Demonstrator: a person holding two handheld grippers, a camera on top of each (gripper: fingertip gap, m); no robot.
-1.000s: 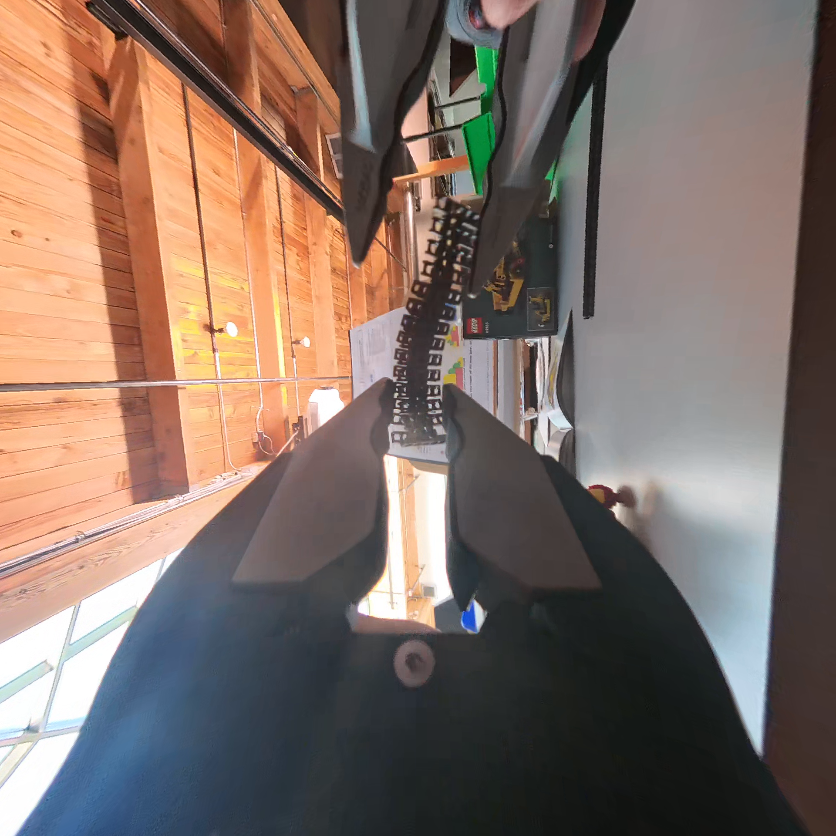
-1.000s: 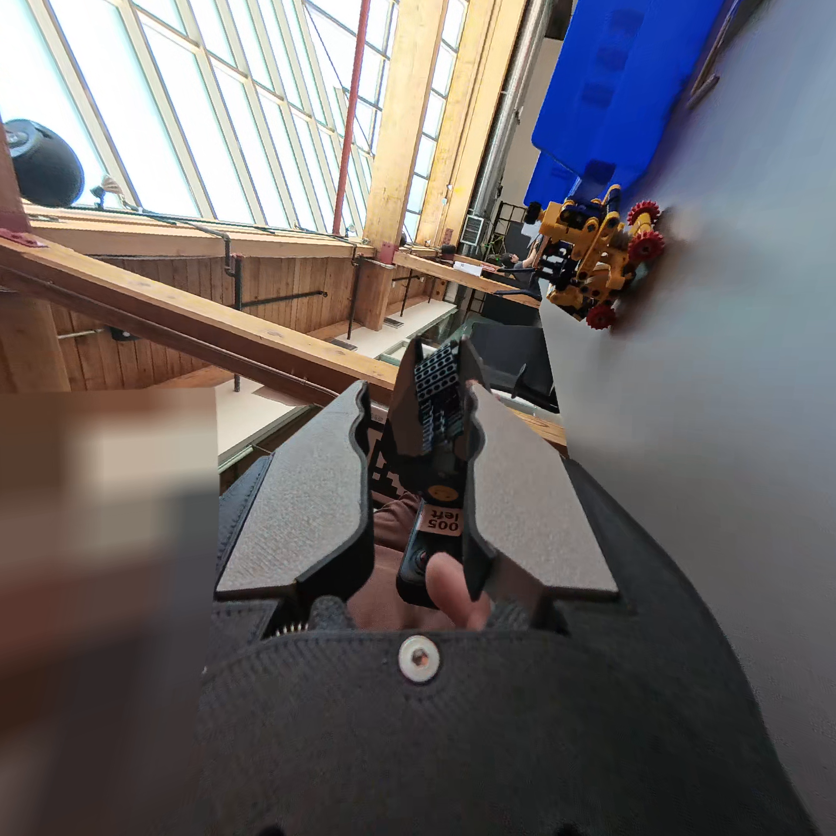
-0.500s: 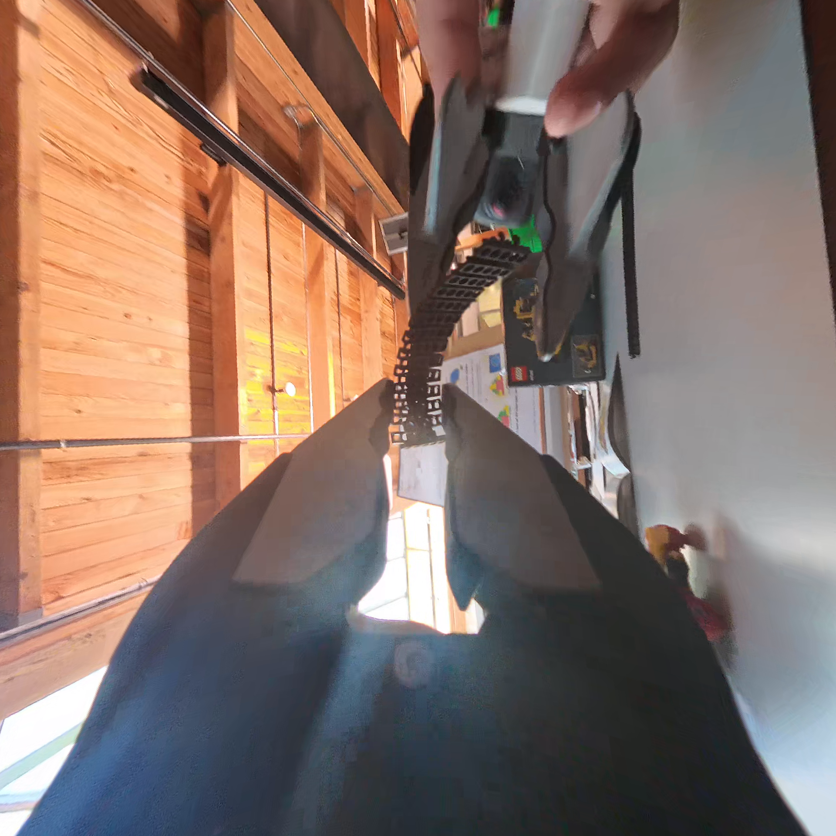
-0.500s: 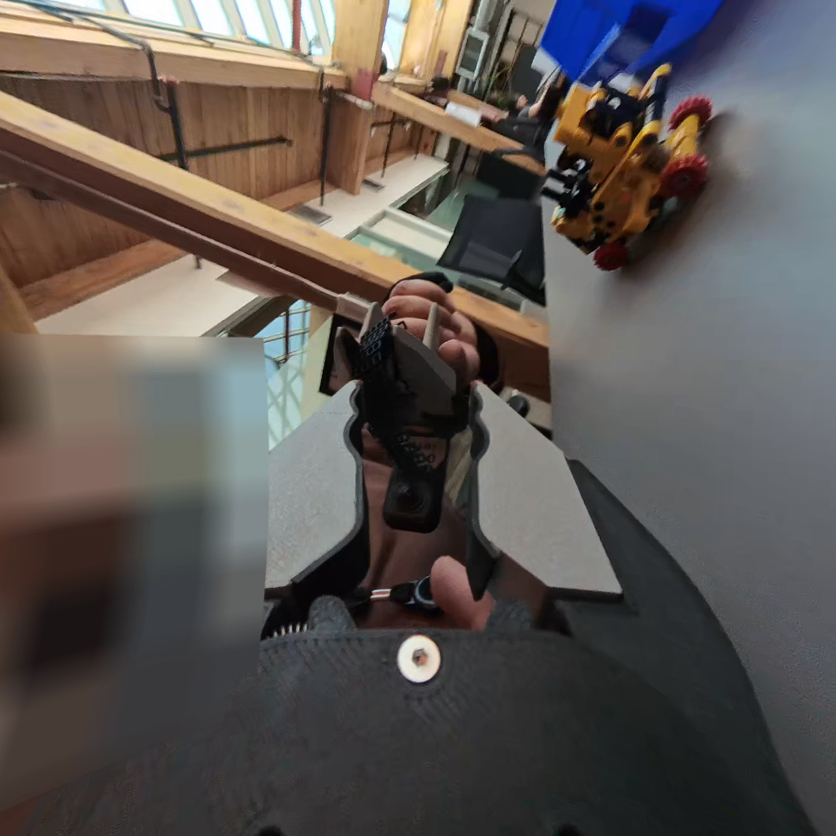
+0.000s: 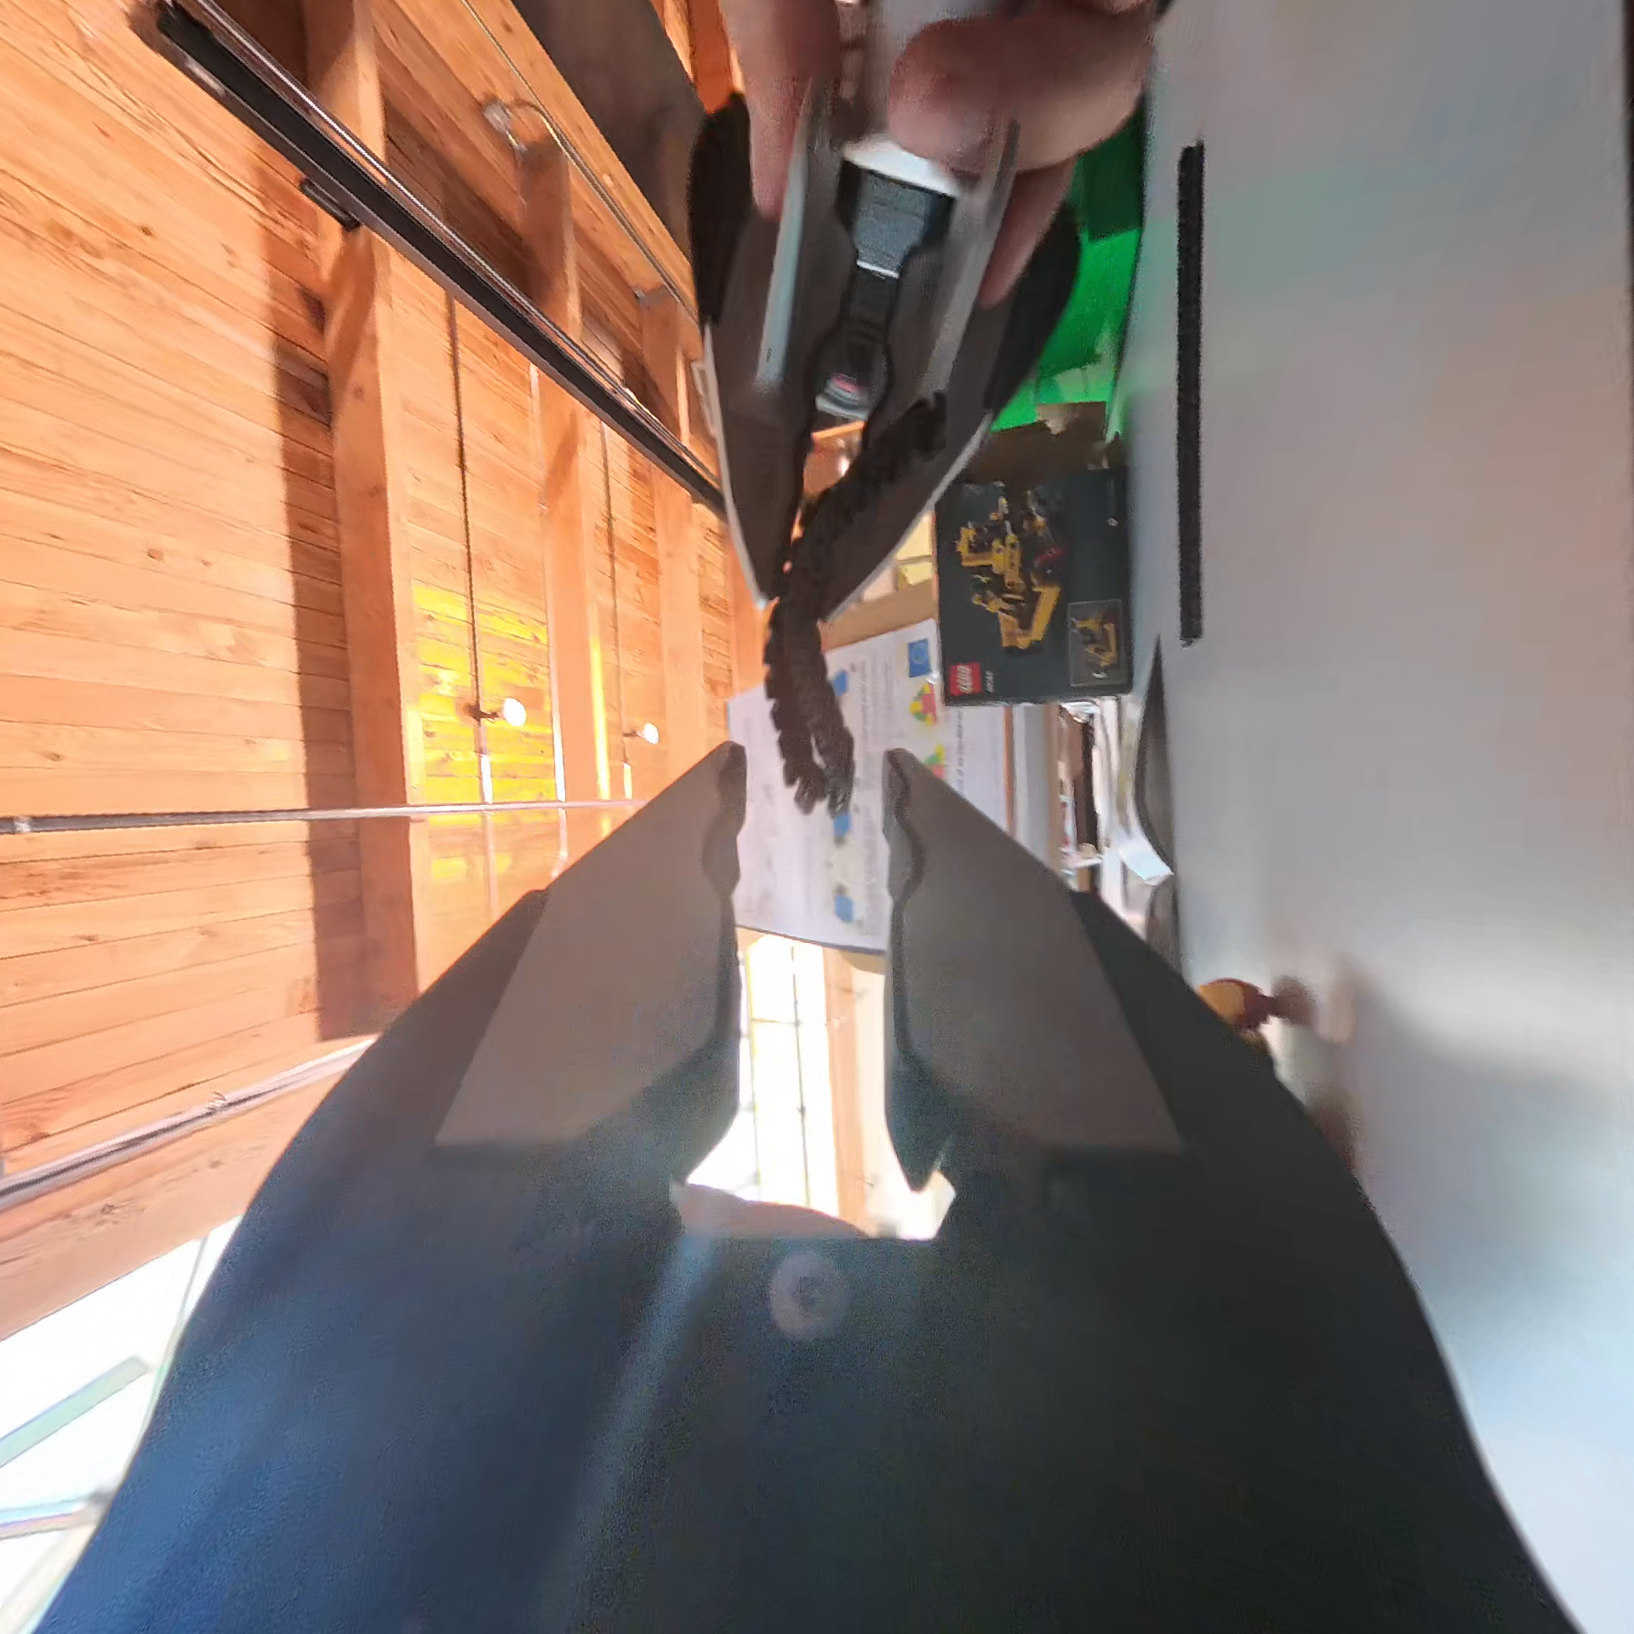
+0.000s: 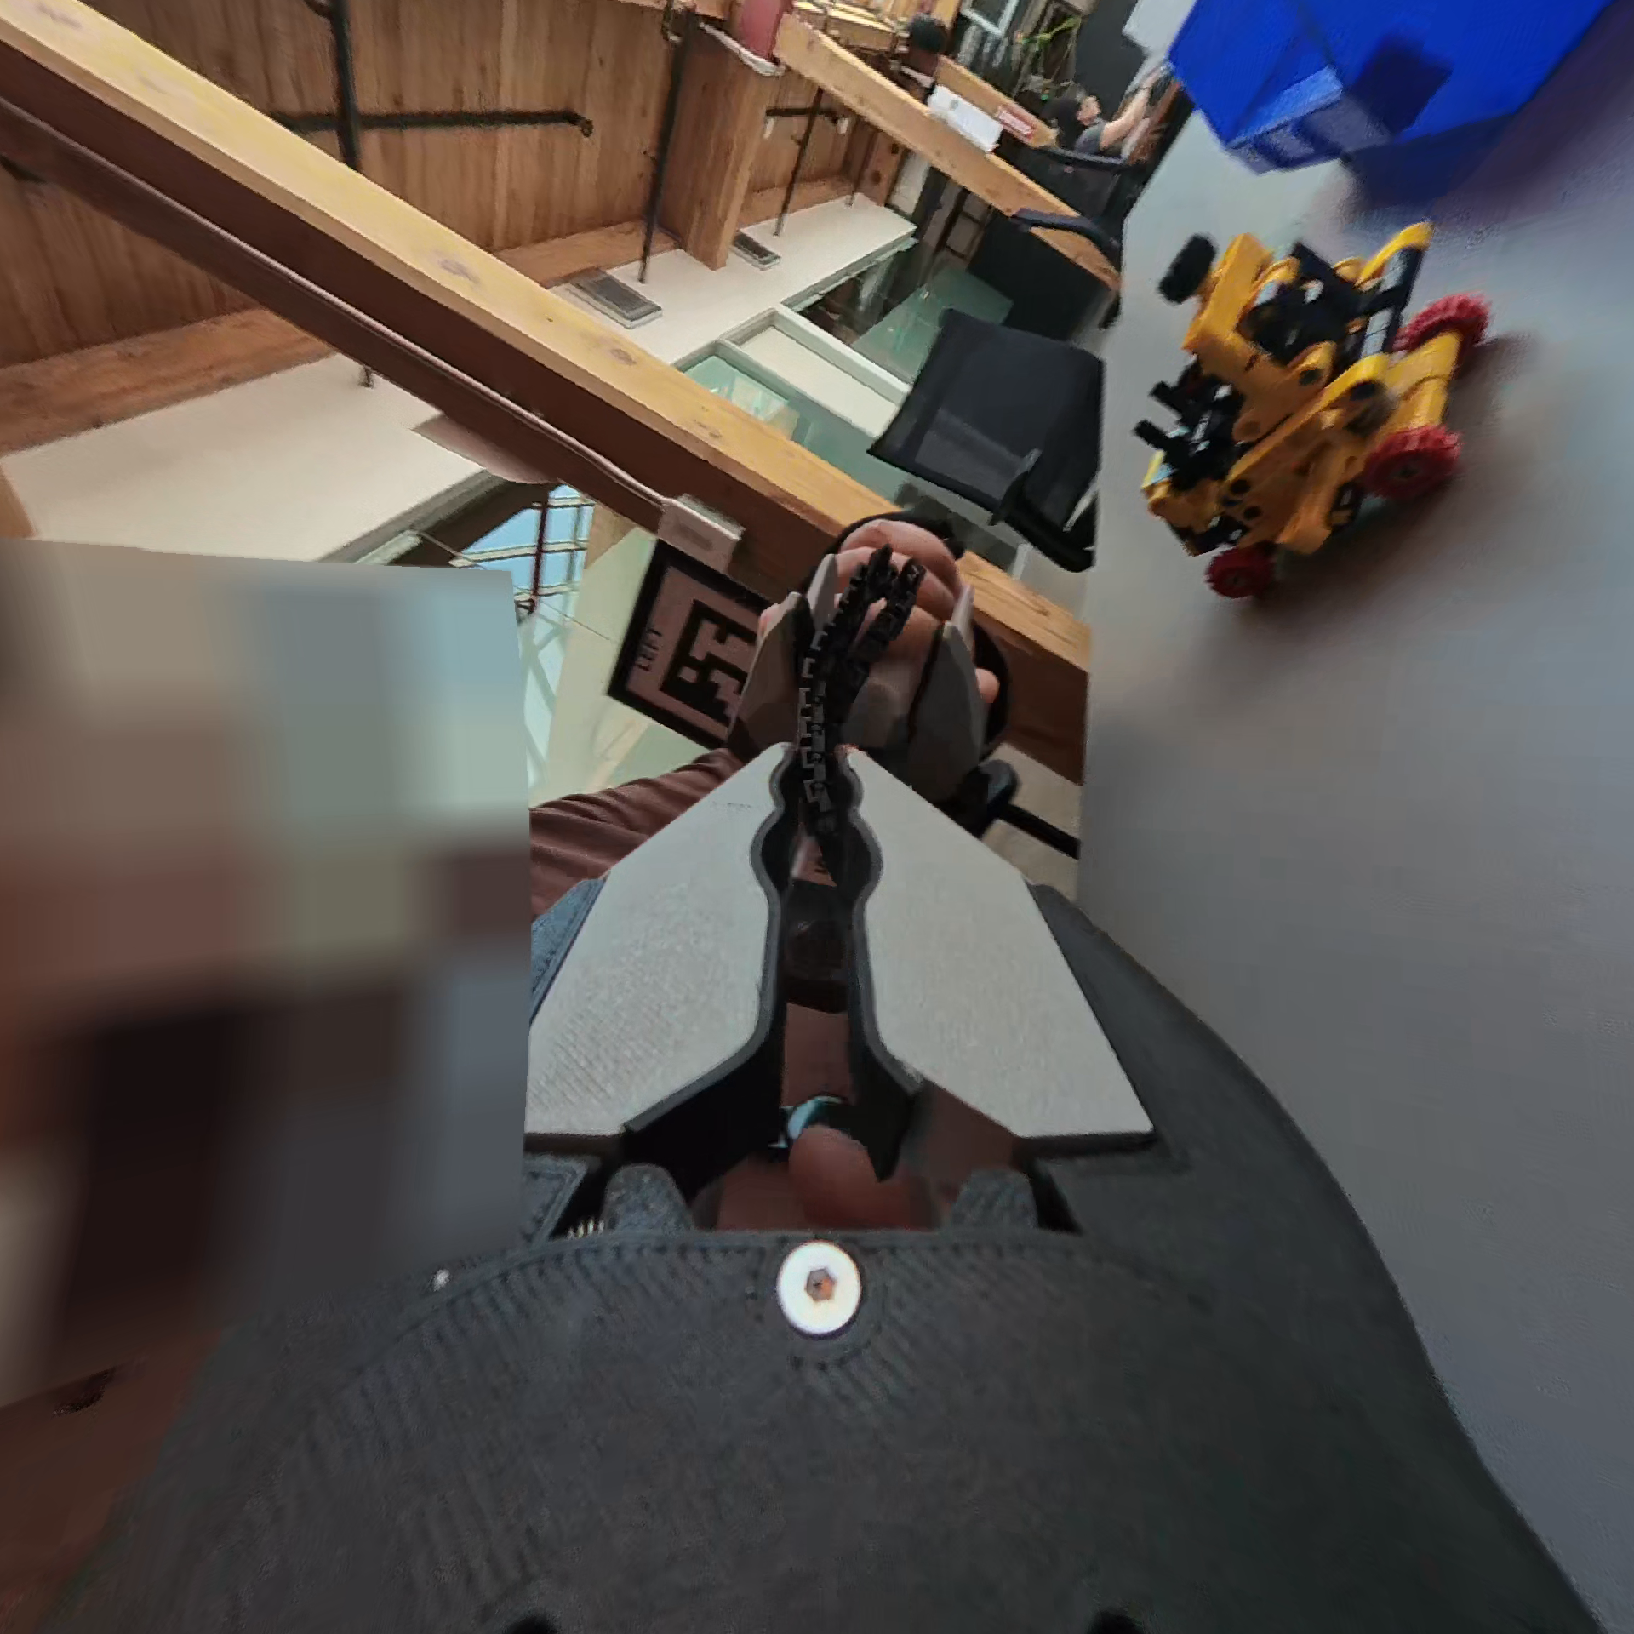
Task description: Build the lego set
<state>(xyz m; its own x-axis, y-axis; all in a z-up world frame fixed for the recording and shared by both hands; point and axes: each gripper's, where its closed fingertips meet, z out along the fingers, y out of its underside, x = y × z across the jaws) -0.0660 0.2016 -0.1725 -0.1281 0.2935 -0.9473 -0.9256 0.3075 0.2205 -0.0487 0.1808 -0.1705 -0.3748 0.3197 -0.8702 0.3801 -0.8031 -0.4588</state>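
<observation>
Pinching one end of the black track chain point(image 6: 818, 760) between its nearly closed tips, your right gripper point(image 6: 818, 765) pointed straight at your left gripper point(image 6: 862, 672), which faced it from just ahead. The chain ran on from the right tips up between the left one's fingers point(image 6: 959, 698), and in the right wrist view you could not tell whether it touched them. A hand point(image 6: 893, 601) showed behind the left tool, wrapped round its handle.

In the left wrist view, your left gripper point(image 5: 809, 778) stood with its fingers parted and nothing clamped between them. The free end of the chain point(image 5: 809, 707) hung just beyond their tips, in the gap but apart from both pads as far as the blur allowed. Further out, your right gripper point(image 5: 800, 575) came in from the far side with the chain trapped in its tips, and your hand point(image 5: 955, 80) held its body.

Off to the right of the right tool, on the grey table point(image 6: 1326, 884), sat the yellow bulldozer model point(image 6: 1291, 416) with its red wheels, well apart from both tools. A blue bin point(image 6: 1379, 80) lay beyond it. Past the left tool's tips, a printed sheet point(image 5: 871, 796) and the dark set box point(image 5: 1034, 584) stood at the table's far end, with a second black strip point(image 5: 1189, 389) lying flat on the table beside the box.
</observation>
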